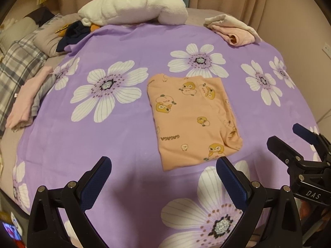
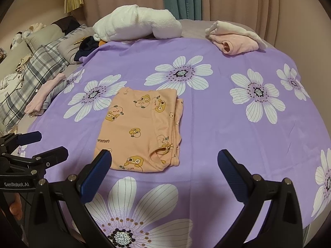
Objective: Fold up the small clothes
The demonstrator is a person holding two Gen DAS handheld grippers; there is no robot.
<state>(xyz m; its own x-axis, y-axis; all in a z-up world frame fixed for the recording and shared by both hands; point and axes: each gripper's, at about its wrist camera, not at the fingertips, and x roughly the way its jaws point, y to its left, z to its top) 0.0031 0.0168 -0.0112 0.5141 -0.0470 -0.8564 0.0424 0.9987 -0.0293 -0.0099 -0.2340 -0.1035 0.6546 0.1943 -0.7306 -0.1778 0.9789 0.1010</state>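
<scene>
A purple sheet (image 1: 124, 47) printed with big white flowers covered the bed and filled both views. At its far edge lay a bulky white blanket (image 1: 134, 6), with a small pile of pink and cream clothes (image 1: 233, 30) to its right and plaid bedding (image 1: 16, 66) off to the left, beside a folded pink and grey garment (image 1: 29, 99). In the middle of the sheet lay a peach top (image 1: 192, 119) with cartoon ducks, folded into a flat rectangle, one side doubled over. The left tongs (image 1: 163, 179) hovered over the sheet with the jaws spread wide and empty; the top lay just beyond them, its near edge close to the right-hand finger (image 1: 231, 181). The right tongs (image 2: 164, 173) were likewise wide open and held nothing; the top lay ahead and to their left, its near corner hidden behind the left-hand finger (image 2: 95, 175). Neither pair touched the cloth.
</scene>
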